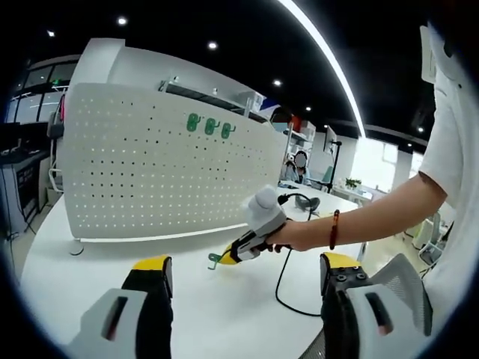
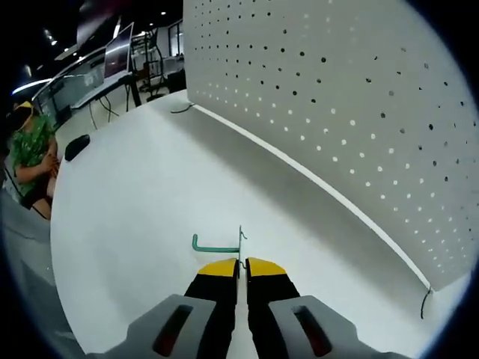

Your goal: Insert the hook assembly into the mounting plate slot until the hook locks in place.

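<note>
The white pegboard mounting plate (image 1: 150, 176) stands upright on the white table (image 1: 82, 254), with three green hooks (image 1: 210, 126) hung near its top. In the left gripper view my left gripper (image 1: 245, 271) is open, its yellow-tipped jaws wide apart and nothing between them. Beyond it a person's hand holds my right gripper (image 1: 224, 256) low over the table, shut on a green hook (image 1: 215, 259). In the right gripper view the right gripper (image 2: 241, 263) is shut on the green hook (image 2: 217, 245), which sticks out to the left above the table (image 2: 150, 194). The pegboard (image 2: 359, 112) rises at the right, apart from the hook.
A black cable (image 1: 288, 284) runs across the table towards a black device (image 1: 305, 202) behind the hand. A mesh chair (image 1: 404, 277) stands at the table's edge. A black mouse (image 2: 76, 146) lies near the far edge, with a person in green (image 2: 30, 149) beyond it.
</note>
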Available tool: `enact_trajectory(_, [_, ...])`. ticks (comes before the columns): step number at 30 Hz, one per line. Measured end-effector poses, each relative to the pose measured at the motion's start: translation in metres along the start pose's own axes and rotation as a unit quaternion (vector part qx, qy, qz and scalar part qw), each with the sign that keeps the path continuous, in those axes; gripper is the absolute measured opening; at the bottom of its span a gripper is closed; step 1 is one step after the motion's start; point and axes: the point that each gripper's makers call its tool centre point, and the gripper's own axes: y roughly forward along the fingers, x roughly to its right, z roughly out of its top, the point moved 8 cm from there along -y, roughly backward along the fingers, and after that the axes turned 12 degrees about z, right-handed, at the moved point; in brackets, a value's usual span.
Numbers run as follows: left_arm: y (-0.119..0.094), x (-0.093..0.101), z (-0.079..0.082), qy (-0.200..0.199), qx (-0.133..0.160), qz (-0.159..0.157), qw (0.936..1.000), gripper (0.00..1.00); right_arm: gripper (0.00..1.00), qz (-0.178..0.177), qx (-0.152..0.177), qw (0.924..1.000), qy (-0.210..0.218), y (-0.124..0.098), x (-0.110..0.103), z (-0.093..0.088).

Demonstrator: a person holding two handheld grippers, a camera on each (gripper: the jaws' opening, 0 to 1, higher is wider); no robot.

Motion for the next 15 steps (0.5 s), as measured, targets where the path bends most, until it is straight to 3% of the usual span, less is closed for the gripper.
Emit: enact_trajectory(15, [-0.005,-0.002,0.002,-0.014,0.011,0.008,0.9998,0.79,0.02,-0.006,0.044,0.999,0.009,-0.02,-0.023,0.003])
